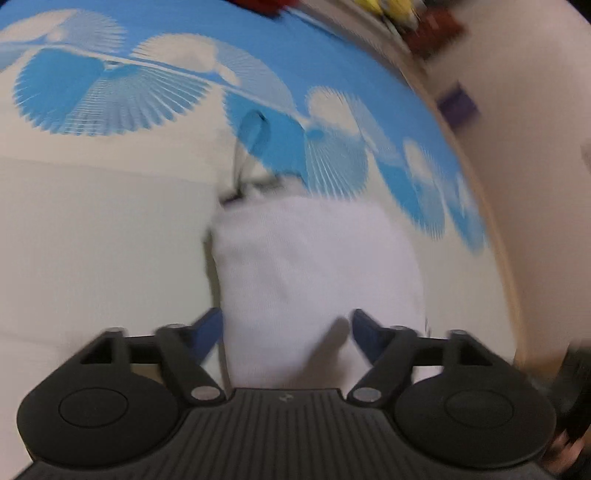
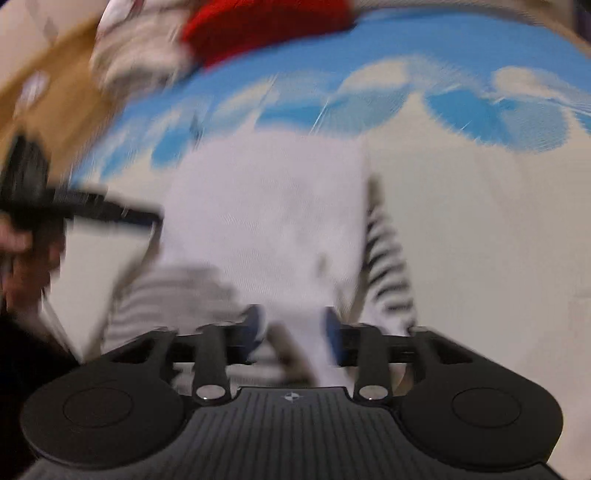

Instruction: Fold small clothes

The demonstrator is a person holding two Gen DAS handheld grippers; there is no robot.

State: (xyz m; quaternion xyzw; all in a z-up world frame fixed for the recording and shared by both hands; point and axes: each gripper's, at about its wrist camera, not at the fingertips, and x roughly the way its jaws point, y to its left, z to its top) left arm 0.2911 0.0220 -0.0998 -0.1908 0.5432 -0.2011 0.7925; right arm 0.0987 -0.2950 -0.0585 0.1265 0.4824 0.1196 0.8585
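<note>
Garment: a small white cloth [image 1: 317, 266] with black stripes on its underside lies folded on the cream part of the bed cover [image 1: 92, 240], just below the blue fan pattern.
Left tongs [image 1: 286, 332]: spread wide; the near end of the cloth sits between the blue fingers [image 1: 207, 332], and they do not seem to press it.
Right tongs [image 2: 293, 328]: about half open; a strip of the white cloth passes between them, but through the blur I cannot tell if a pad touches it.
Step, my judgement: the fold looks just laid down and both tongs are letting go.
Risk: if a finger catches the cloth while it leaves, the upper layer may be dragged and the fold may open; the striped edge [image 2: 388, 266] already shows at one side.
Edges: the far edge of the cover is close behind the cloth, with a red garment [image 2: 266, 26] and other clothes near it.
Free room: the cream area beside the cloth is bare, good for moving away.
</note>
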